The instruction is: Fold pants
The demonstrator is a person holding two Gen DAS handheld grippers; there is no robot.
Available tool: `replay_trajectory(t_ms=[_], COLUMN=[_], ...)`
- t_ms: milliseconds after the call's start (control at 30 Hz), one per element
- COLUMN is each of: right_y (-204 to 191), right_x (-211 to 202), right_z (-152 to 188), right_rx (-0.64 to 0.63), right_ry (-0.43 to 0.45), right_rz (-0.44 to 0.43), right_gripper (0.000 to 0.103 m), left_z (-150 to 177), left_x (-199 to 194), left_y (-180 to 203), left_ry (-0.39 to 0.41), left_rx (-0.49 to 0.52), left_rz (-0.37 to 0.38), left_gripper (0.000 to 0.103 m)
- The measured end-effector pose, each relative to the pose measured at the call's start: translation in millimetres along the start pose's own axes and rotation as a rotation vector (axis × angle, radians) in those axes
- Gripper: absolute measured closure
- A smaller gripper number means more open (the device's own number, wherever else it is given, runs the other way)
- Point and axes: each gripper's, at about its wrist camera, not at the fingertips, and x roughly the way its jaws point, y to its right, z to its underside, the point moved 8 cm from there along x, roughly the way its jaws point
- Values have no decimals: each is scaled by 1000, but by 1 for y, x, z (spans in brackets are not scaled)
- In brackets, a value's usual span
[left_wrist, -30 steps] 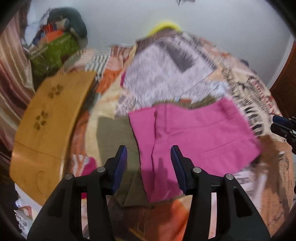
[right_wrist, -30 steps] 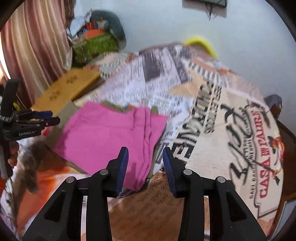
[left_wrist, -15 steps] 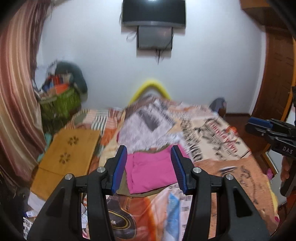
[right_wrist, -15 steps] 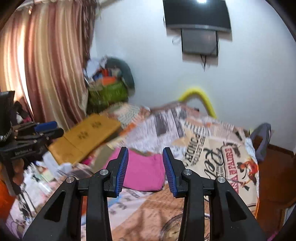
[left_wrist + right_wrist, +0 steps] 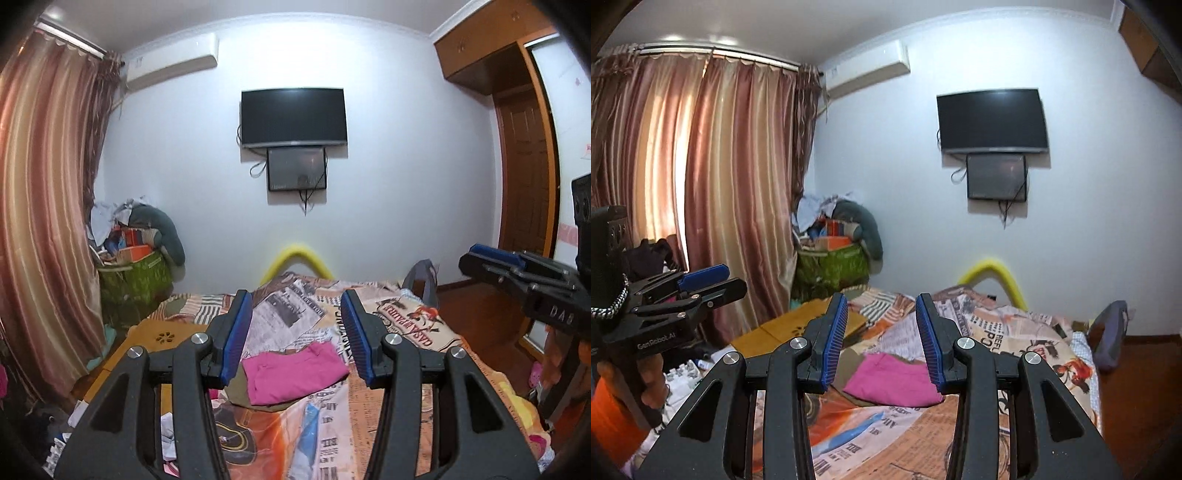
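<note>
The pink pants (image 5: pixel 293 372) lie folded into a small rectangle on the bed, on top of an olive garment (image 5: pixel 240 387). They also show in the right wrist view (image 5: pixel 892 380). My left gripper (image 5: pixel 295 336) is open and empty, held well back from and above the pants. My right gripper (image 5: pixel 881 338) is open and empty too, also far back from them. Each gripper shows at the edge of the other's view: the right one (image 5: pixel 517 269) and the left one (image 5: pixel 690 286).
The bed has a newspaper-print cover (image 5: pixel 402 325). A wooden lap table (image 5: pixel 798 321) lies on its left side. A green bag of clutter (image 5: pixel 136 277) stands by the curtain (image 5: pixel 44 229). A TV (image 5: pixel 293 118) hangs on the far wall. A wooden door (image 5: pixel 524 177) is at right.
Both grippers have pulled far back and up from the folded pink pants. The views now take in the whole room. Both stayed open.
</note>
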Motion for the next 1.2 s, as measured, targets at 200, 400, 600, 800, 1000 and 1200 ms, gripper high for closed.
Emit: replay_trajectory(t_ms=[200,400,600,800,1000,1200], right_y=[-15,-18,-20,-18,-22,-23], right_x=[-17,-26,-35,-41,-44,-47], right_z=[12,20,22,21,24,23], right_rx=[6,89,78,77,57,54], right_ry=[32,39,47,60,67,66], right_rz=[7,-13,25,56,80,83], right_gripper=[67,54,24,14,5,4], left_z=[5,14,19,23,30,32], left_x=[-33,-51,-56,-52,-54,-51], left_y=[11,14,11,9,13,13], left_ry=[32,48,60,54,47,43], left_rx=[-32,-49,-63,-70,-70,-77], left_rz=[8,-1,-10,-6,-4,-7], left_gripper=[52,40,6,1,1,1])
